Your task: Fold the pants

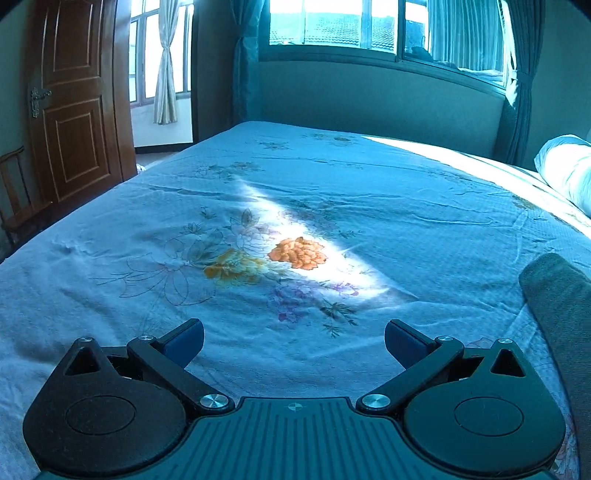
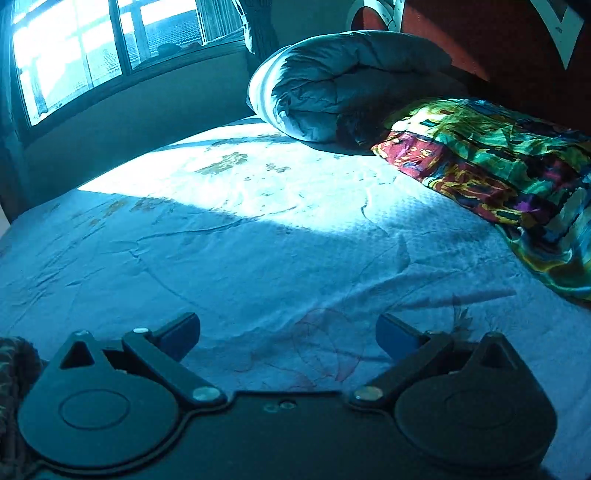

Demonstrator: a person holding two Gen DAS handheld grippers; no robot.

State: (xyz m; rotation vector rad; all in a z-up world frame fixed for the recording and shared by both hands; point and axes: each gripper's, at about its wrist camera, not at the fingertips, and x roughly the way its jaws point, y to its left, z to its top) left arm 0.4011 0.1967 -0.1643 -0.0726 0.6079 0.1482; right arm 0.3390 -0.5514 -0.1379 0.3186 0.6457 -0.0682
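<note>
A grey cloth, likely the pants (image 1: pixel 561 317), lies on the bed at the right edge of the left wrist view, to the right of my left gripper (image 1: pixel 294 341). A dark knitted edge (image 2: pixel 14 373) shows at the far left of the right wrist view; I cannot tell if it is the same cloth. My left gripper is open and empty, just above the floral bed sheet (image 1: pixel 258 221). My right gripper (image 2: pixel 288 334) is open and empty over the sheet (image 2: pixel 258 251).
A rolled grey duvet (image 2: pixel 332 85) and a colourful patterned pillow (image 2: pixel 498 166) lie at the head of the bed. A white bolster (image 1: pixel 569 170) lies at the right. A wooden door (image 1: pixel 74 99) and a chair (image 1: pixel 18 192) stand left. Windows (image 1: pixel 332 26) are behind.
</note>
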